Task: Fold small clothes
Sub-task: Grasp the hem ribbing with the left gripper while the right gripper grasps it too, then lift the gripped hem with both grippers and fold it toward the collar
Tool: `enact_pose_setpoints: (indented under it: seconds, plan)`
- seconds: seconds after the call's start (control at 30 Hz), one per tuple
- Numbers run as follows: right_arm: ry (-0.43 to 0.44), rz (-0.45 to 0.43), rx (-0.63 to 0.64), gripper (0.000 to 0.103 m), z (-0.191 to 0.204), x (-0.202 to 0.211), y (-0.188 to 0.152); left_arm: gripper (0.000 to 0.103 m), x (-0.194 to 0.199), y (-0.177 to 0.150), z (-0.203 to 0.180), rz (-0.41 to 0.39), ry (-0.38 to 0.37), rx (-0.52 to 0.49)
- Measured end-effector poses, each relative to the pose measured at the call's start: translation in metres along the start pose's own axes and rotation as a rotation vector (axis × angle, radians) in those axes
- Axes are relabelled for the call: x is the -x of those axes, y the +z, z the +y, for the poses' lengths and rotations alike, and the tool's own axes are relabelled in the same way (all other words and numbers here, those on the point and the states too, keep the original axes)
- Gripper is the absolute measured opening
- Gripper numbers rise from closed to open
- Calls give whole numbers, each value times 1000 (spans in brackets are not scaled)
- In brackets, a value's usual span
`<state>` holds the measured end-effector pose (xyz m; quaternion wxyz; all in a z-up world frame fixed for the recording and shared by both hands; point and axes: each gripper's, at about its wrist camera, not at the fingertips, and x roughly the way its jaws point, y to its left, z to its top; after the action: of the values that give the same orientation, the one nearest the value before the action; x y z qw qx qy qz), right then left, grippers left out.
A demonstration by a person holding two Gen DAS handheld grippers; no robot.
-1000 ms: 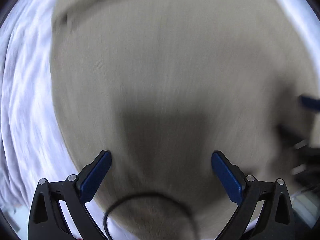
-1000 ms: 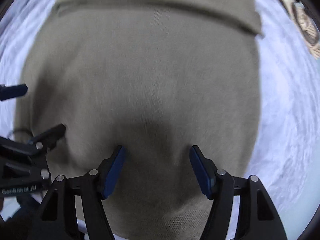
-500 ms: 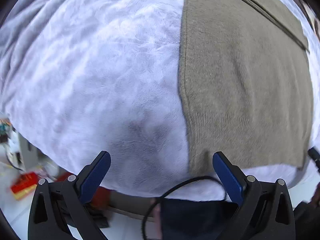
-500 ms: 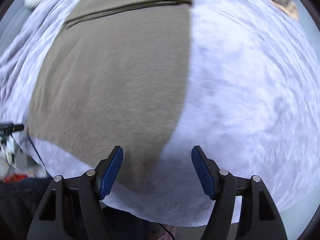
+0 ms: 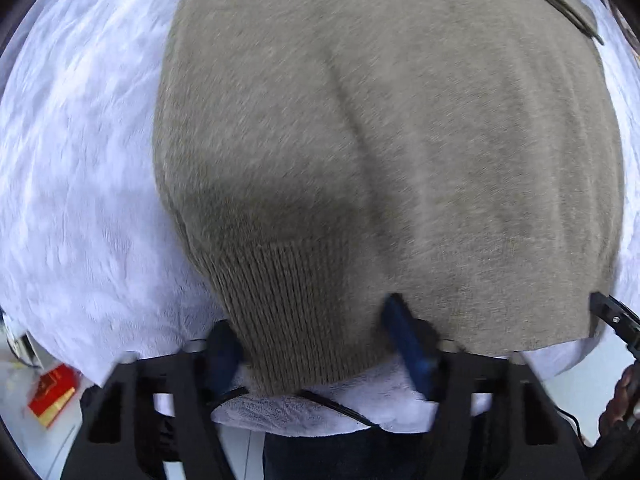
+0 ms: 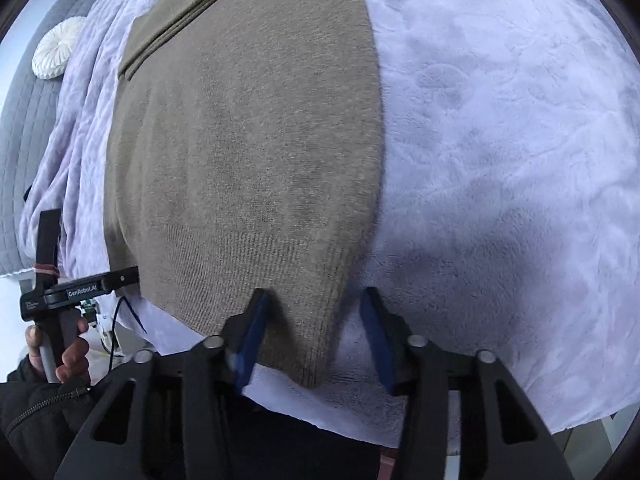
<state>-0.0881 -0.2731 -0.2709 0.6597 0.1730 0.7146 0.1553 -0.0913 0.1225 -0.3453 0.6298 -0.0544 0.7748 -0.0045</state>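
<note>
A taupe knit sweater [image 5: 400, 140] lies flat on a lavender fleece blanket [image 5: 80, 180], its ribbed hem toward me. My left gripper [image 5: 316, 340] points down at the hem's near left corner. Its jaws are closing, with the ribbed corner bunched between the blue pads and a crease running up the cloth. In the right wrist view the sweater [image 6: 248, 140] fills the left half. My right gripper [image 6: 314, 332] straddles the near right hem corner. Its jaws are closing too, and a gap still shows beside the right pad. The left gripper [image 6: 80, 288] shows at that view's left edge.
The blanket [image 6: 500, 140] spreads wide to the right of the sweater. A round white cushion [image 6: 56, 54] and grey quilted bedding [image 6: 24, 120] lie at the far left. A red box [image 5: 52, 394] sits on the floor below the bed's edge. A hand [image 6: 68, 356] holds the left tool.
Both grippers left the middle of the sweater, swung outward over the blanket, and came back to the near hem corners. Their jaws stood wide before and are narrower now, with cloth between them.
</note>
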Motion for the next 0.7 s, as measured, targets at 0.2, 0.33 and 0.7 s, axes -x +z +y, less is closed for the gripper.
enact_pose_setpoints:
  seconds: [0.2, 0.33, 0.7]
  plan:
    - [-64, 16, 106, 7, 39, -22, 1, 12, 29, 39, -41, -22, -19, -40]
    - [-96, -61, 145, 7, 47, 3, 0, 11, 58, 57, -47, -64, -43, -58]
    - [-60, -259, 139, 6, 79, 67, 16, 11, 136, 32, -1, -207, -114, -94]
